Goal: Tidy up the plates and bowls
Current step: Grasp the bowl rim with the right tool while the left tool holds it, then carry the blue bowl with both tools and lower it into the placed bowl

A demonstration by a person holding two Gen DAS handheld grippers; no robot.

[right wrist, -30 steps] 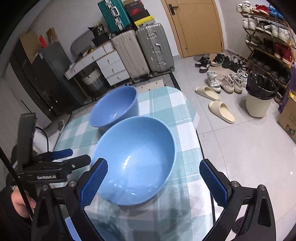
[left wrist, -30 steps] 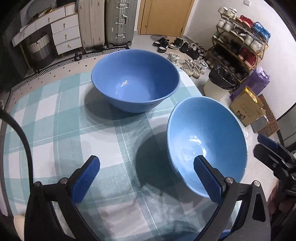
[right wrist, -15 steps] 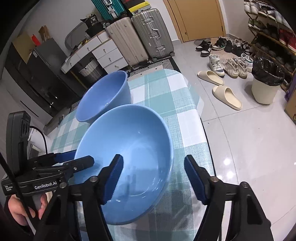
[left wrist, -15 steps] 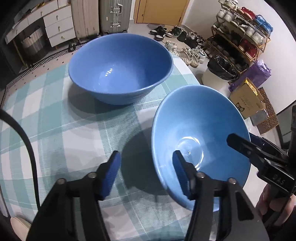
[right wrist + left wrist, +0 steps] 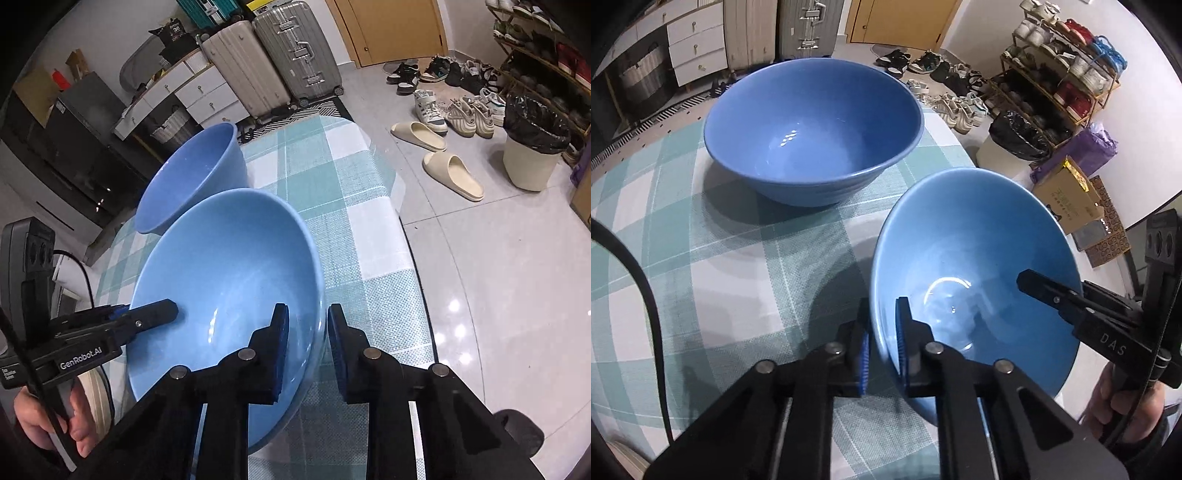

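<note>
Two bowls stand on the checked tablecloth. The darker blue bowl is farther off and untouched. The light-blue bowl is the near one. My left gripper is shut on its near rim, one pad inside and one outside. My right gripper straddles the opposite rim with its jaws closing. A strip of bowl still shows between its inner pad and the rim. Each view shows the other gripper's inner finger reaching into the bowl.
The table's rounded edge runs close beside the light-blue bowl, with tiled floor below. Slippers, a bin with a black bag, a shoe rack and suitcases stand on the floor beyond. A hand holds the left gripper's handle.
Both grippers have come down closer to the light-blue bowl, and their wide-open jaws have narrowed around its opposite rims. The left pads now pinch the rim. The darker bowl has not moved.
</note>
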